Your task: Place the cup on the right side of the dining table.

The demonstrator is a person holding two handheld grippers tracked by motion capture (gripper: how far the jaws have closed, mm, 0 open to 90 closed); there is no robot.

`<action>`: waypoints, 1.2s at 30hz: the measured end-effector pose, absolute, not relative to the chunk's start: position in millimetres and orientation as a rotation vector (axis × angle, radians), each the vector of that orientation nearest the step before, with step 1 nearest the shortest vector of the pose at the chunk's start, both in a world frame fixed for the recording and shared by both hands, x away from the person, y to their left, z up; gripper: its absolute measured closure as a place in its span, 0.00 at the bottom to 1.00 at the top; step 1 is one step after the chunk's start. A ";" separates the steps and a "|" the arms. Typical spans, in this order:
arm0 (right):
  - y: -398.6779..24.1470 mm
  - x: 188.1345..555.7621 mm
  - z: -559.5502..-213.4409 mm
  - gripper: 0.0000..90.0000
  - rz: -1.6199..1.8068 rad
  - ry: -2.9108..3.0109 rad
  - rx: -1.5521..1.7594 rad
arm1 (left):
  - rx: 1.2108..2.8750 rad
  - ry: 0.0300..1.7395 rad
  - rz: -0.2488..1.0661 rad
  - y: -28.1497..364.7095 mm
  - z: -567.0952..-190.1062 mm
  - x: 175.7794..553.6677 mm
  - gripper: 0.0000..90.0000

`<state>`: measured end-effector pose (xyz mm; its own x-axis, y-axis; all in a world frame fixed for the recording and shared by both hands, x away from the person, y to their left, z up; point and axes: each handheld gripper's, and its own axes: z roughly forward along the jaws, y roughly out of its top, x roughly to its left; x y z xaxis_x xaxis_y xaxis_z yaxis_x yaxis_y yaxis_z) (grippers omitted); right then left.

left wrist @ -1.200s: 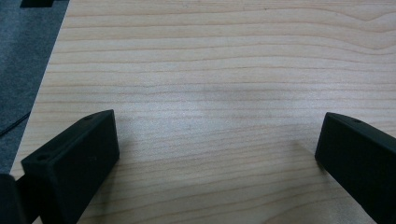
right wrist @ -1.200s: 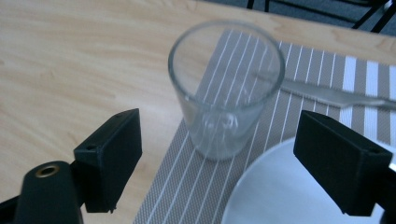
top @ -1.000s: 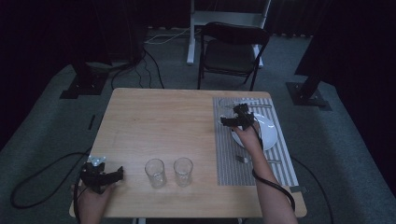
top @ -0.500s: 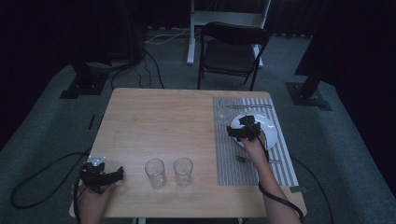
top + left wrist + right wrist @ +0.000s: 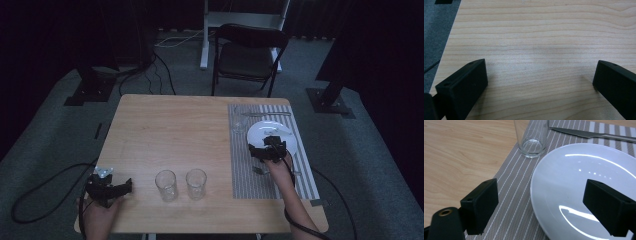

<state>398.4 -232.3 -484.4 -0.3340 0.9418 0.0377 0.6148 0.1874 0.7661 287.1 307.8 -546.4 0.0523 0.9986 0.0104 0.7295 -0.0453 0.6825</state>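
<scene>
The left tool point(image 5: 112, 187) is sitting at the near left corner of the wooden surface point(image 5: 170, 130), held in the person's left hand point(image 5: 97, 212). Its jaws are standing wide apart, with nothing but bare wood grain lying between them in the left gripper view.

The right tool point(image 5: 267, 149) is hovering over the near left edge of the white plate point(image 5: 287, 135), held by the right hand point(image 5: 276, 165). Its jaws are also standing wide and gripping nothing; in the right gripper view one jaw is lying over the striped mat point(image 5: 516, 195) and the other over the plate point(image 5: 574, 182).

The plate is resting on the mat point(image 5: 245, 170) at the right side of the surface. A glass point(image 5: 532, 136) is standing upright on the mat just beside the plate's far left rim (apart from it, not touching). A knife point(image 5: 594, 134) is lying on the mat beyond the plate. A fork point(image 5: 259, 171) is lying on the mat near the right wrist, though it is too small to describe further.

Two more glasses point(image 5: 166, 185) are standing upright side by side on the bare wood near the front edge, between the two tools and well apart from the mat. A chair point(image 5: 247, 57) is standing on the floor beyond the surface.
</scene>
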 end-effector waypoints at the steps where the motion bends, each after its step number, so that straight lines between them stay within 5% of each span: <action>1: -233.7 394.7 -484.2 0.14 0.979 2.024 1.455 | 1.829 1.729 0.692 307.8 -546.3 287.0 0.00; 36: -286.3 293.6 -539.9 0.14 0.906 1.970 1.583 | 1.827 1.730 0.692 307.6 -546.3 287.1 0.00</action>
<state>293.6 -286.3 -539.9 -0.2381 0.9698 0.0539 0.6722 0.1244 0.7299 287.1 307.6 -546.3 0.0509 0.9987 0.0091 0.7295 -0.0434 0.6826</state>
